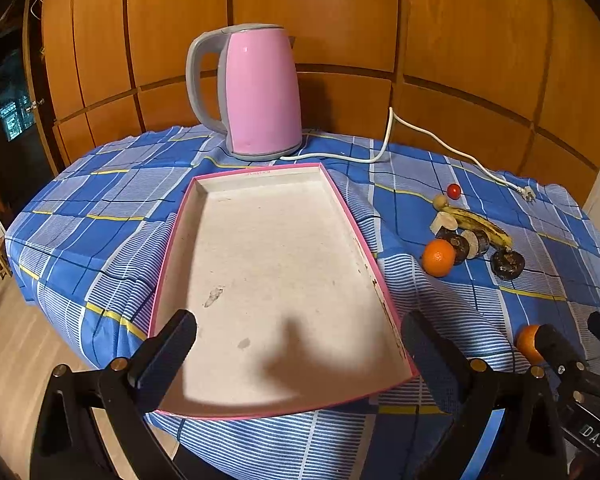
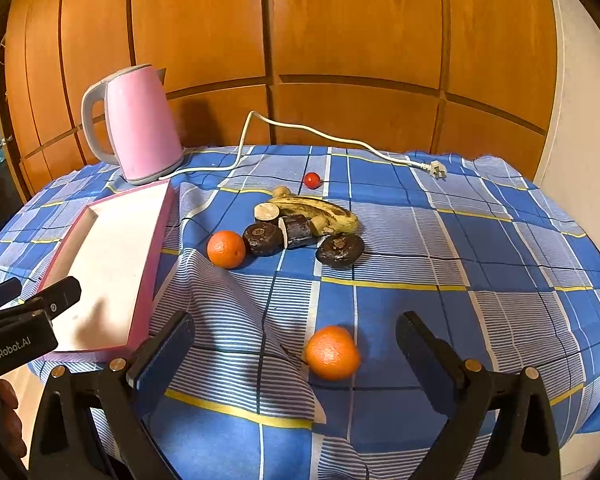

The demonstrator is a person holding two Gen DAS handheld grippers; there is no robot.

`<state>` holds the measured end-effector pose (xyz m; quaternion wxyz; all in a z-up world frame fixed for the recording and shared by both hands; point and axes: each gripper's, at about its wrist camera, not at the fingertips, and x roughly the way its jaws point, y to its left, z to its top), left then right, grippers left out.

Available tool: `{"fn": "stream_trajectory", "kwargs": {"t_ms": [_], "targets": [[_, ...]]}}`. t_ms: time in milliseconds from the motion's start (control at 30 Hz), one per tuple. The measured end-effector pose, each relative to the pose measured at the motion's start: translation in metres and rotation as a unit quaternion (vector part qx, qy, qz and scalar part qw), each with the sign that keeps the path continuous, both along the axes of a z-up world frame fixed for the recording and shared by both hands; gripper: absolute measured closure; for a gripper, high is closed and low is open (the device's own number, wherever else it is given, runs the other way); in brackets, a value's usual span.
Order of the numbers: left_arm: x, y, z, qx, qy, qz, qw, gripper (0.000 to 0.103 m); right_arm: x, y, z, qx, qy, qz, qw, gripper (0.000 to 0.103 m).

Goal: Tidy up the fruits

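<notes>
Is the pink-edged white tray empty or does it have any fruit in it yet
Empty. The pink-edged white tray shows only its bare, stained floor in both views; the two oranges lie outside on the cloth.

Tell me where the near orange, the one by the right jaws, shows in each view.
Left wrist: near orange at the far right edge, low, partly hidden behind the right gripper.
Right wrist: near orange low and centre, on the cloth between the open jaws of the right gripper.
Shared landmark: the pink kettle at the table's back.
</notes>
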<state>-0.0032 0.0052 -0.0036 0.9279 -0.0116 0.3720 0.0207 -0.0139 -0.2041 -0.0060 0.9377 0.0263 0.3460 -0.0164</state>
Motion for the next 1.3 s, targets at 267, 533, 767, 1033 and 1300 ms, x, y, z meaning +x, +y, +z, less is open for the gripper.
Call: {"fn": "stream_trajectory", "kwargs": {"t_ms": [267, 533, 767, 1033, 1300], "targets": [[0.001, -0.001, -0.001, -0.002, 0.003, -0.002, 1.0, 0.0, 0.0, 0.0, 0.0, 0.001, 0.001, 0.001, 1.0, 0.001], [0.001, -0.002, -0.001, -0.002, 0.003, -0.002, 1.0, 0.0, -0.001, -0.005, 0.002, 0.003, 0.001, -0.004, 1.0, 0.001], [-0.001, -0.004, 0.0, 0.0, 0.002, -0.004, 1.0, 0.0, -0.002, -0.012, 0.002, 0.007, 0.001, -0.014, 1.0, 0.001], [-0.001, -0.007, 0.002, 0.001, 0.0, -0.01, 0.9999, 0.0, -0.001, -0.017, 0.004, 0.009, 0.0, -0.021, 1.0, 0.001], [0.001, -0.01, 0.003, 0.0, 0.002, -0.019, 0.9998, 0.0, -0.001, -0.033, 0.004, 0.013, 0.005, -0.042, 0.999, 0.001]]}}
